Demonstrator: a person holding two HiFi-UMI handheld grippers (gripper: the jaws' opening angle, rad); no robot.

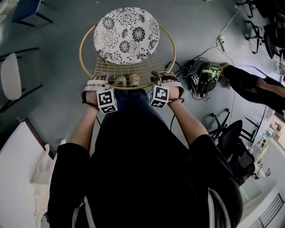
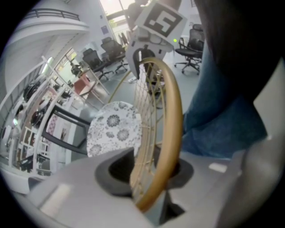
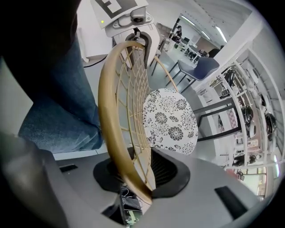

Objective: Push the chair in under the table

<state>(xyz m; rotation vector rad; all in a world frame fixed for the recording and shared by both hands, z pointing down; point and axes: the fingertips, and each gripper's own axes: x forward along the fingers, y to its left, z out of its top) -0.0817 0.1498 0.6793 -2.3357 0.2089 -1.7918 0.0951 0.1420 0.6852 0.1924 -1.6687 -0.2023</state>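
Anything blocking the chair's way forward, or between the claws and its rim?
Nothing visible. The left claw and right claw both clamp the chair's gold rim; the floor ahead looks bare. Cables lie off right.

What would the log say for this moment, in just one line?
left gripper: shut on chair rim | right gripper: shut on chair rim | seat cushion: flowered, in place

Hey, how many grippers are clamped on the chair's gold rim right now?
2. The left gripper grips the gold rim at its near left side, and the right gripper grips it at its near right. Both are in plain view.
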